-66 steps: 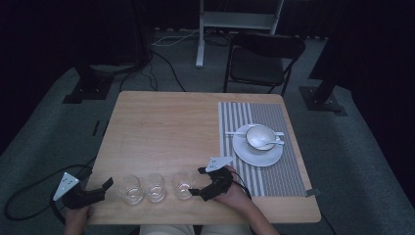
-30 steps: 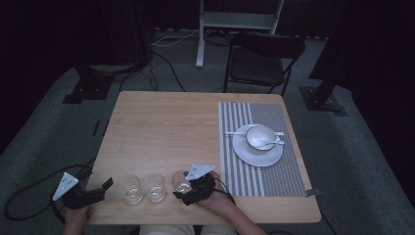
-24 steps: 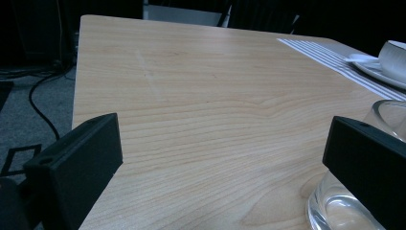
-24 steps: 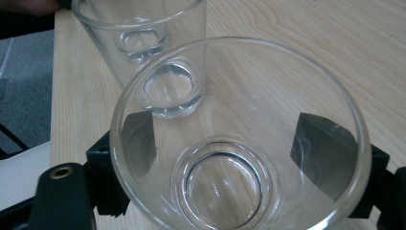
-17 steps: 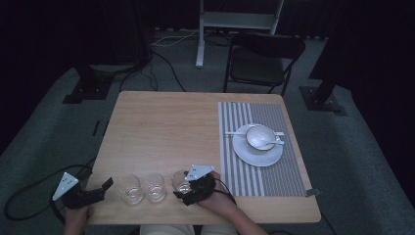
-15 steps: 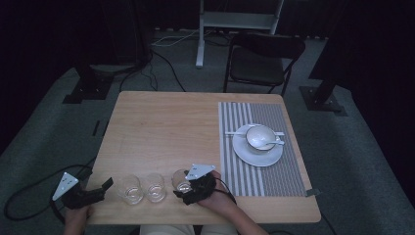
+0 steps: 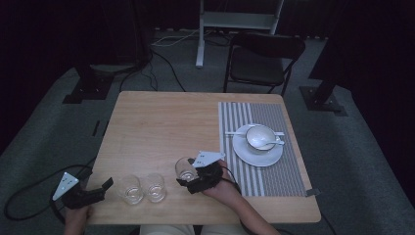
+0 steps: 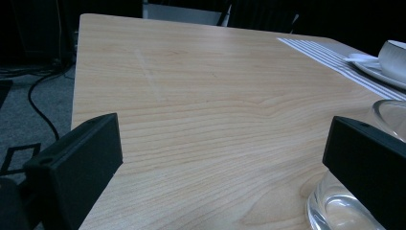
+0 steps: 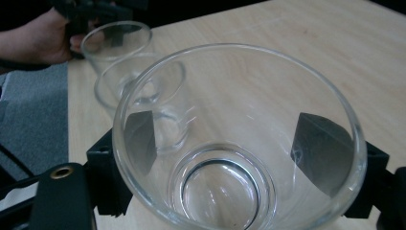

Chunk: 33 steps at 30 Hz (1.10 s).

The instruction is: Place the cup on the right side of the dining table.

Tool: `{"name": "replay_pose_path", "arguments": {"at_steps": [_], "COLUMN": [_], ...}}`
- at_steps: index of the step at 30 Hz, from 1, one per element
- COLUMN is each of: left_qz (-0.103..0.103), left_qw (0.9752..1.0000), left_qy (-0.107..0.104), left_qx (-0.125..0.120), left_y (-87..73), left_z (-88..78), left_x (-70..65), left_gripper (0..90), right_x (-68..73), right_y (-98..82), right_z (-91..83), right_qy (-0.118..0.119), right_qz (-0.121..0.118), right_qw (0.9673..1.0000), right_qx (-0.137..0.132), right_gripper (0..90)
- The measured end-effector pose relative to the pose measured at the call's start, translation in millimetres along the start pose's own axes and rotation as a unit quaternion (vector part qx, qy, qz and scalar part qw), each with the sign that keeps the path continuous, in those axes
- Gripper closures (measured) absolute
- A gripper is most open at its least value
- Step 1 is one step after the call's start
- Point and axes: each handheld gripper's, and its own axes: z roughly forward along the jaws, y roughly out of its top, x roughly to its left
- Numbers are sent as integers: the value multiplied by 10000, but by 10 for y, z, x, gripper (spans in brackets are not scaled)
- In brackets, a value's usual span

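Three clear glasses stand on the counter (image 7: 161,127) near its front edge. The right gripper (image 7: 188,176) has its jaws closed on both sides of the glass (image 7: 185,169) nearest the striped placemat (image 7: 254,147); in the right gripper view that glass (image 9: 239,139) sits between the two pads. The other two glasses (image 7: 143,188) stand just beside each other, farther from the placemat. The left gripper (image 7: 100,187), jaws wide apart and holding nothing, rests at the counter's front corner, near those two. One bowl (image 7: 259,137) sits on one plate (image 7: 258,155) on the placemat. The counter behind the glasses is bare wood.
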Motion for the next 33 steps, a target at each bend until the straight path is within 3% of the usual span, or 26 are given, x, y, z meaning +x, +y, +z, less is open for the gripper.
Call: {"name": "replay_pose_path", "arguments": {"at_steps": [9, 15, 16, 22, 28, 33], "left_qz": [-8, -24, -24, -44, -57, -80], "left_qw": [10000, 10000, 10000, 10000, 10000, 10000], "left_qy": [6, 8, 8, -4, 6, 27], "left_qx": [-2, -21, -21, -22, -21, -10], "left_y": [0, -1, -1, -2, -2, -1], "left_z": [0, 0, 0, -2, -4, -3], "left_x": [1, 3, 3, 6, 5, 7], "left_gripper": [2, 3, 2, 2, 2, 2], "right_x": [-298, -612, -612, -913, -1242, -1534], "right_y": [226, 427, 427, 575, 636, 618], "right_z": [-186, -377, -377, -553, -683, -758], "right_qy": [-184, -441, -441, -814, -1118, -1425], "right_qz": [140, 352, 352, 512, 716, 991], "right_qw": [9995, 9968, 9968, 9930, 9890, 9831], "right_qx": [-234, -564, -564, -688, -650, -582], "right_gripper": [195, 195, 195, 195, 195, 195]}}
